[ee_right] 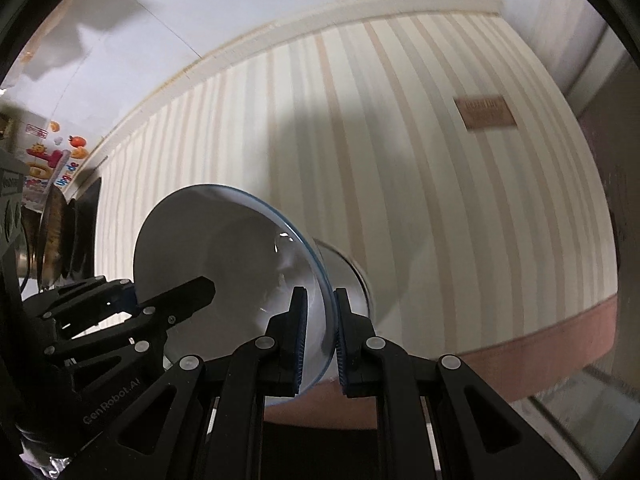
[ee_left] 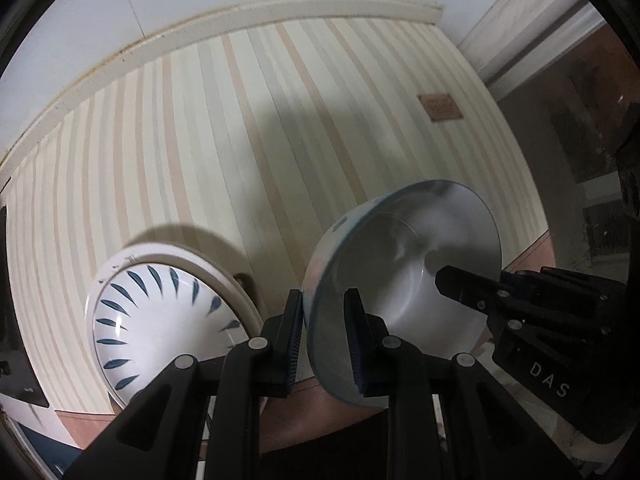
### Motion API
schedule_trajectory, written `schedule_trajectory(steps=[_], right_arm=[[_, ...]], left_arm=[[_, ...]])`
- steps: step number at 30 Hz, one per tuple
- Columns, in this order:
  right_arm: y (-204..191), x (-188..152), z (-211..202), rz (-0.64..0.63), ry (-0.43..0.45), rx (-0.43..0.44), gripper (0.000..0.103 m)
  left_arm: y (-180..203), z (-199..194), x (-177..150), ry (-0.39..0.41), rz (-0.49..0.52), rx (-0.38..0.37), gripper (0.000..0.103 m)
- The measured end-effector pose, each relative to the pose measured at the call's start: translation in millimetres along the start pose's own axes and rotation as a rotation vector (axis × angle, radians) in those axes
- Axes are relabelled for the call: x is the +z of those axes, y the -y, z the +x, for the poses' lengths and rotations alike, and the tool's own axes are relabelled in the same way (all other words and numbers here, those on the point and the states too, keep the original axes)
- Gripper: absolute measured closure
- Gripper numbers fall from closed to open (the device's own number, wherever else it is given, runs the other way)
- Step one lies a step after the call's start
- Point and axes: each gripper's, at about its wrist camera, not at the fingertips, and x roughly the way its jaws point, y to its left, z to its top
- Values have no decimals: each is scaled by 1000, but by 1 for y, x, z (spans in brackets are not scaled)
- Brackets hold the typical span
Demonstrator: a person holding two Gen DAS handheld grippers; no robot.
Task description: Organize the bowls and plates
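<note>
Bowl [ee_left: 404,280], white with a blue-edged rim, carried tilted above the striped mat [ee_left: 224,152]; the left gripper [ee_left: 326,340] is clenched on its rim at 6 o'clock in the left wrist view. The right gripper [ee_right: 320,344] is clenched on the opposite rim. Leaf-patterned bowl [ee_left: 160,320] sits on a white plate [ee_left: 116,264] at 9 o'clock of the held bowl; a brown label [ee_left: 440,107] lies on the mat at 1 o'clock.

the small brown label [ee_right: 485,116] on the striped cream mat is too blurred to read. black fingers [ee_left: 290,340] hide part of the white bowl with blue leaf marks [ee_left: 160,320].
</note>
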Motion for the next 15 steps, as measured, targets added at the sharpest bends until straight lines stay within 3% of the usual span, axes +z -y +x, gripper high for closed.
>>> schedule_trajectory(steps=[7, 15], right_arm=[[11, -9, 21, 11, -47, 8, 89], [17, -8, 32, 19, -71, -5, 89]], left_arm=[[4, 18, -3, -47, 12, 32, 85], [7, 24, 1, -46, 31, 57, 85]])
